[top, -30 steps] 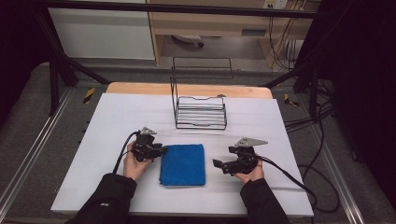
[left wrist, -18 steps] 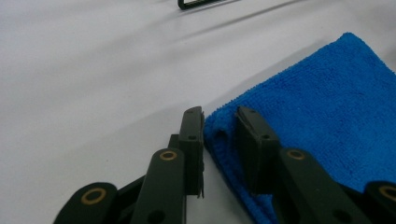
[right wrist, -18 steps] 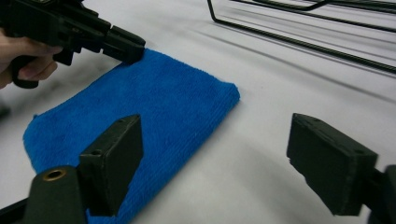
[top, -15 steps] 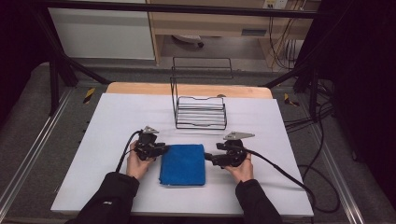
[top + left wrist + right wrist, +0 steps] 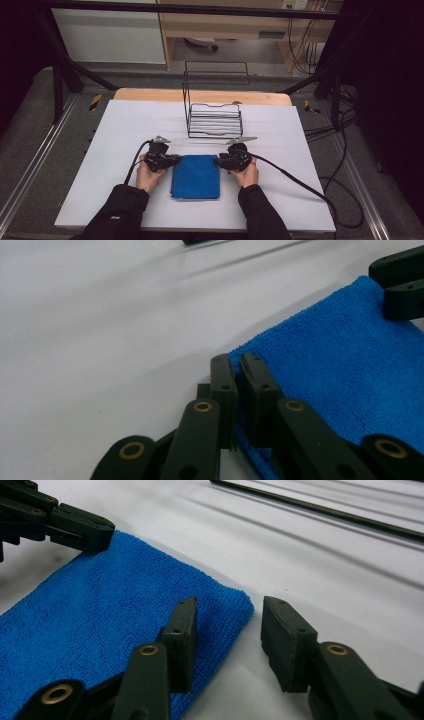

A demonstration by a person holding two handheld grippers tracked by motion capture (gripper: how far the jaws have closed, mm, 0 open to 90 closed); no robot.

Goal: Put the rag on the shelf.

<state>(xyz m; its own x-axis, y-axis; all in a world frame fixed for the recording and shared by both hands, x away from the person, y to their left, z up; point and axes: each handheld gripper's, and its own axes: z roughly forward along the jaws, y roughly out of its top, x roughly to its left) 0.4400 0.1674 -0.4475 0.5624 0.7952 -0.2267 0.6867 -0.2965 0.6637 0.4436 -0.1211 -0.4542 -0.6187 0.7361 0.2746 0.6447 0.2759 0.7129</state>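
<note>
Right gripper has just slid in to the cloth near the table's front edge, jaws wide around its far corner. Left gripper already pinches its corner, so lifting looks next.

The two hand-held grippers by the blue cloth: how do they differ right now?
The left hand-held gripper has its jaws nearly shut, pinching a far corner of the blue cloth; the right hand-held gripper has its jaws wide open, gripping nothing. The left one's jaws sit at the cloth's very edge, while the right one straddles its corner, one jaw over the cloth, the other over the white table. Both are black and sit at the cloth's far corners.
</note>
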